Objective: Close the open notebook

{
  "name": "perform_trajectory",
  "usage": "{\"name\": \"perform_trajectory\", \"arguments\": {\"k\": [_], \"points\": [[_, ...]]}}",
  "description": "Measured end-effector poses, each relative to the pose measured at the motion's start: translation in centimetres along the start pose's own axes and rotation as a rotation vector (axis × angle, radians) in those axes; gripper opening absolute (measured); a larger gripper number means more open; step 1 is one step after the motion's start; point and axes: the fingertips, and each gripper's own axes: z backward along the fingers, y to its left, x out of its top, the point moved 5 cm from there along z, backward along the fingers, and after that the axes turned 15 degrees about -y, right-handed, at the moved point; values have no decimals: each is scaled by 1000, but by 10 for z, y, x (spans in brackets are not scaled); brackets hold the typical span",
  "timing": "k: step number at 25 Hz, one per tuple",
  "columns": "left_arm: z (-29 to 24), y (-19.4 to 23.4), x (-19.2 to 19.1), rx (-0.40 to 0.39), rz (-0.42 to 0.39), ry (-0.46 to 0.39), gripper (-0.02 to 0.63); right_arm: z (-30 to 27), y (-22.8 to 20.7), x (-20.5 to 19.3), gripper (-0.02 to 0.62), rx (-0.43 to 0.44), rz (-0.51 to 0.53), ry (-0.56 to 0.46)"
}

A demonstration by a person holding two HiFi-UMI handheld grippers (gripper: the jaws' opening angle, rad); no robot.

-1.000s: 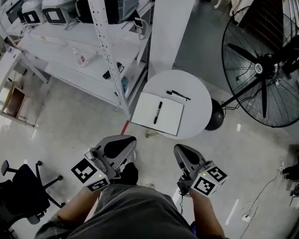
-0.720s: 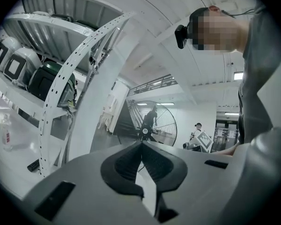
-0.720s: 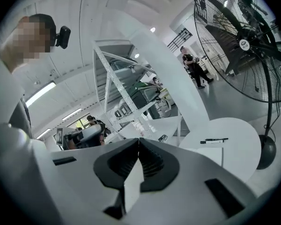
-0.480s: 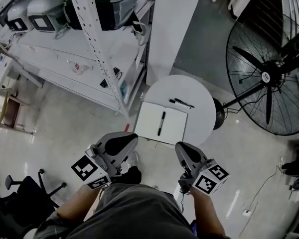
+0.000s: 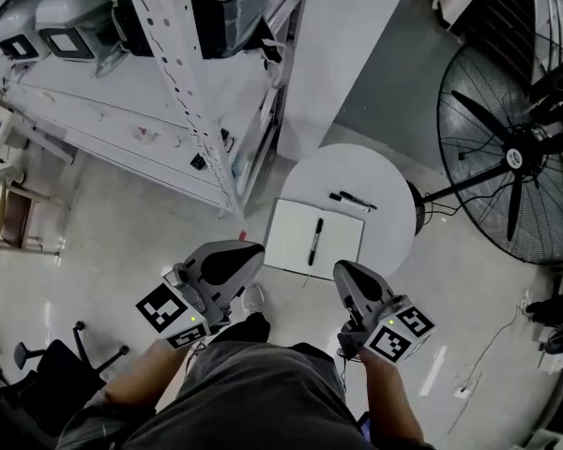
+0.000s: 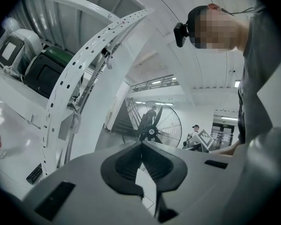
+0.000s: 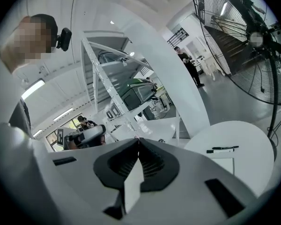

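The open notebook (image 5: 296, 237) lies flat at the near edge of the round white desk (image 5: 394, 204), and its near corners seem to overhang the rim; a black pen (image 5: 316, 240) lies on the pages roughly along the middle, and two more pens (image 5: 354, 200) rest just beyond the far edge of the notebook.

The left hand-held gripper (image 5: 253, 250) has its jaws together on nothing; the right hand-held gripper (image 5: 339, 268) is likewise closed and empty; both are short of the desk and apart from the notebook.

The notebook is probably light, with thin, floppy pages that bend and could crease or slide on the smooth desk top; an overhanging outer edge of one half looks the best place to take hold, as a jaw can slip under it there; the pen on the pages may roll or get trapped in the fold.
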Motion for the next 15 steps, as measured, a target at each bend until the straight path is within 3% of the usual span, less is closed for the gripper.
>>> {"name": "perform_trajectory", "arguments": {"k": [15], "points": [[-7,46,-28,48,31,57,15,-42,-22,-5,21,-2,18,43]]}}
